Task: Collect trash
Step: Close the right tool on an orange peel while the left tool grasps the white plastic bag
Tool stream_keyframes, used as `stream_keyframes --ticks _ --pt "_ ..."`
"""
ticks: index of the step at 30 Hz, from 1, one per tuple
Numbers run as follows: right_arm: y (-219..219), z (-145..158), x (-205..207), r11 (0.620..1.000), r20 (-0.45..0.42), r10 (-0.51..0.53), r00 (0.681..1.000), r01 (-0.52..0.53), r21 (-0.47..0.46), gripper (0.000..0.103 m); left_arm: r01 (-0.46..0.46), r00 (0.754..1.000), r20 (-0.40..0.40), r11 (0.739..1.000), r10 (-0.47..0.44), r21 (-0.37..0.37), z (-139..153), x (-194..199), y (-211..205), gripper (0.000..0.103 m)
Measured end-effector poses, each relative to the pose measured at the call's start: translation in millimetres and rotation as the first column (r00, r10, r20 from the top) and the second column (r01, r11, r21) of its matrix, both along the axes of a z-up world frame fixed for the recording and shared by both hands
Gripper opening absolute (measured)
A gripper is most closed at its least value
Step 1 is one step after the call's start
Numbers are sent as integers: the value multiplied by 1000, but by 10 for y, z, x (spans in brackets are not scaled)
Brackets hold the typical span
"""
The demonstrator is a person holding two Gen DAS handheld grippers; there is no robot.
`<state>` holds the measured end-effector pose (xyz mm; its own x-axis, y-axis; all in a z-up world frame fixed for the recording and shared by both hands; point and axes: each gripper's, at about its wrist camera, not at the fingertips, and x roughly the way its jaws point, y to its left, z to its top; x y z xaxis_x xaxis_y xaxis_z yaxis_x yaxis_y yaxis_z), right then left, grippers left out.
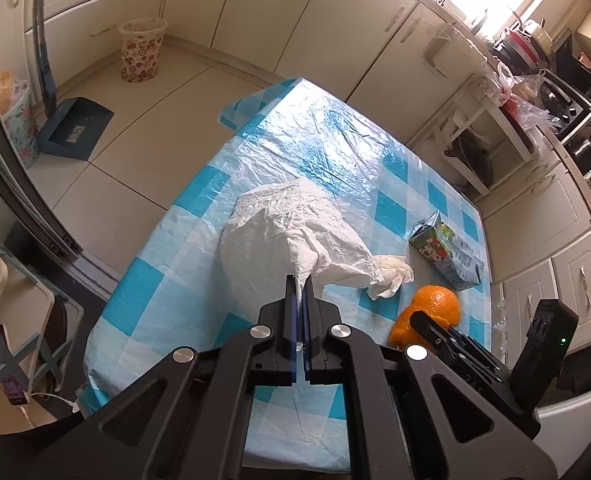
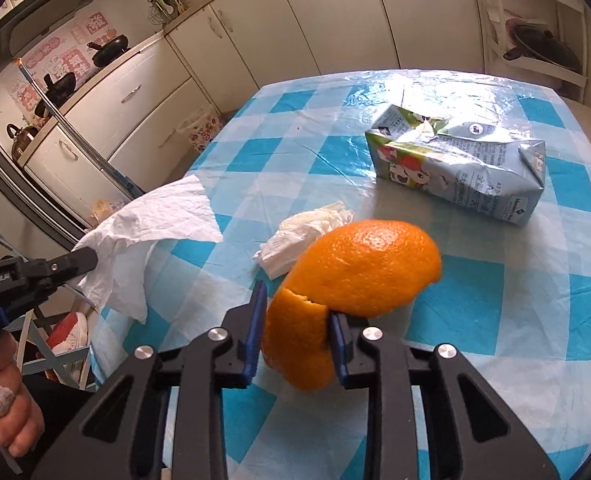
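- Left wrist view: the left gripper (image 1: 300,292) has its fingers closed on a fold of the white plastic bag (image 1: 287,236), which keeps the bag lifted off the counter (image 1: 199,216) so that trash can go into it
- The bag is thin, crinkled and translucent white; it bulges above the fingers and one end trails down to the checked blue cloth
- A crumpled tissue (image 1: 391,276) lies just beside the trailing end of the bag; a dented juice carton (image 1: 447,252) lies on its side near the counter's right edge
- The orange peel (image 1: 435,308) shows at lower right, partly behind the right gripper's body
- Right wrist view: the right gripper (image 2: 295,332) grips the orange peel (image 2: 359,268) by its lower lobe, the blue pads pressing on both sides; judged as a pick-up for transfer to the bag
- The peel is a large curved piece, bright and dimpled, torn at the fold, and appears lifted clear of the counter (image 2: 495,320)
- The tissue (image 2: 307,232) and carton (image 2: 455,164) lie beyond, not yet collected; the bag (image 2: 151,232) hangs at left
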<state>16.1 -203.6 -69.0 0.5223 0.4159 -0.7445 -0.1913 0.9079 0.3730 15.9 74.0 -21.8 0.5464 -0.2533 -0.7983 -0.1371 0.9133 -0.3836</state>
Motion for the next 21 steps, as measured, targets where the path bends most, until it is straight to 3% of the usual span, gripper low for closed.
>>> stream_keyframes --ticks 9,21 --pt "-282 177 -260 1000 57 -25 998 24 6 20 38 993 105 992 -50 120 201 -110 -412 3" --pt "-642 231 -527 996 84 -85 993 87 -15 20 118 962 214 963 -172 242 395 -345 -1041 3"
